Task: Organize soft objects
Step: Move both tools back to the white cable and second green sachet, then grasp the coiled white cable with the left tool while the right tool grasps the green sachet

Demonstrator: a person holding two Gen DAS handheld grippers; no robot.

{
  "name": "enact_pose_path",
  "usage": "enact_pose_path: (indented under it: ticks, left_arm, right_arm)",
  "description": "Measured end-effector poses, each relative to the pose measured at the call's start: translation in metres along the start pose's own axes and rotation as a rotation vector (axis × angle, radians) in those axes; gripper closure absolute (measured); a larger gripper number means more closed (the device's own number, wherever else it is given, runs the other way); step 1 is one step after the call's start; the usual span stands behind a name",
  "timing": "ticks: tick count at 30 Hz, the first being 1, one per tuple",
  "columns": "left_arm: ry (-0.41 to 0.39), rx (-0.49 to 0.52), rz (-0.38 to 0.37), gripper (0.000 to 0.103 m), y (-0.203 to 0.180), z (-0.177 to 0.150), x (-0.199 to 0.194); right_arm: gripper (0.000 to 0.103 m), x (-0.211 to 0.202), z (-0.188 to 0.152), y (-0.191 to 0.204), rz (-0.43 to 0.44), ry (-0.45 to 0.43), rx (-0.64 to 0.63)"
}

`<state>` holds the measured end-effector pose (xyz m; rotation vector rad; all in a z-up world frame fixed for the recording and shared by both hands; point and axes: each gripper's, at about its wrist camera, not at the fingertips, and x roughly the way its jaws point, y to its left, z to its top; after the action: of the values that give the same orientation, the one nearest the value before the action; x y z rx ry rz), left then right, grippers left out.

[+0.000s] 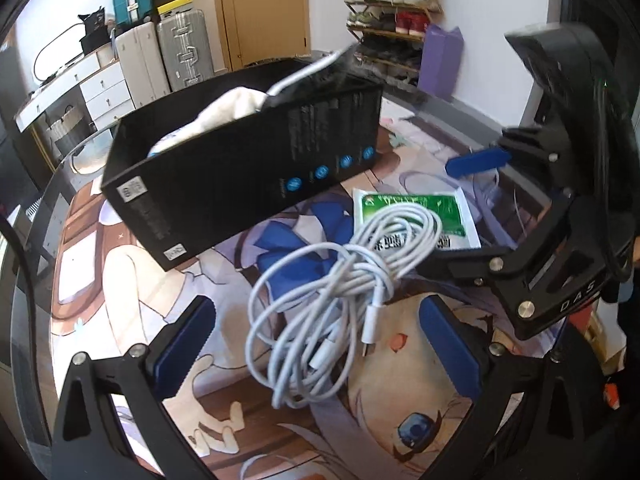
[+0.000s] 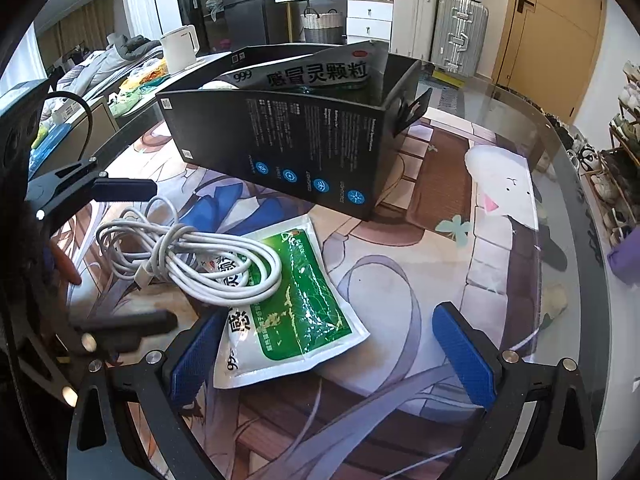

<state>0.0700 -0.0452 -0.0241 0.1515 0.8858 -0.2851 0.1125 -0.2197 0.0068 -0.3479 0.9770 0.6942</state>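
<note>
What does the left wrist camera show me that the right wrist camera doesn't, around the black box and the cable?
Only the left wrist view: a white cloth bunched inside the black box, and a second white cable draped over the box's far edge.

Only the right wrist view: a white and green sachet standing inside the box, and a white kettle behind it.

Both: the coiled white cable lying partly on the green sachet on the printed mat, with the left gripper and right gripper open.
</note>
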Motion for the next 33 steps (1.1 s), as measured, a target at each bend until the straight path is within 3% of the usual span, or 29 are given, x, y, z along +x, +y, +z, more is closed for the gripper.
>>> enact_pose_path:
  ticks: [7, 9, 28, 29, 33]
  left_arm:
    - [-0.015, -0.017, -0.035, 0.026, 0.001, 0.001, -0.002]
    - [-0.026, -0.019, -0.033, 0.04, 0.003, 0.0, -0.004]
    - [-0.022, -0.088, 0.019, 0.041, 0.032, -0.015, -0.015]
    - [-0.021, -0.09, 0.021, 0.041, 0.032, -0.015, -0.015]
    - [-0.022, -0.083, 0.031, 0.041, 0.032, -0.016, -0.015]
  right_arm:
    - [0.001, 0.0, -0.001, 0.001, 0.002, -0.003, -0.004]
    - [0.001, 0.0, -0.001, 0.001, 0.003, -0.002, -0.003]
    - [0.001, 0.004, 0.003, 0.015, 0.012, -0.017, -0.018]
    - [0.003, 0.003, 0.003, 0.015, 0.014, -0.019, -0.021]
    - [0.027, -0.003, 0.003, 0.017, 0.031, -0.03, -0.036]
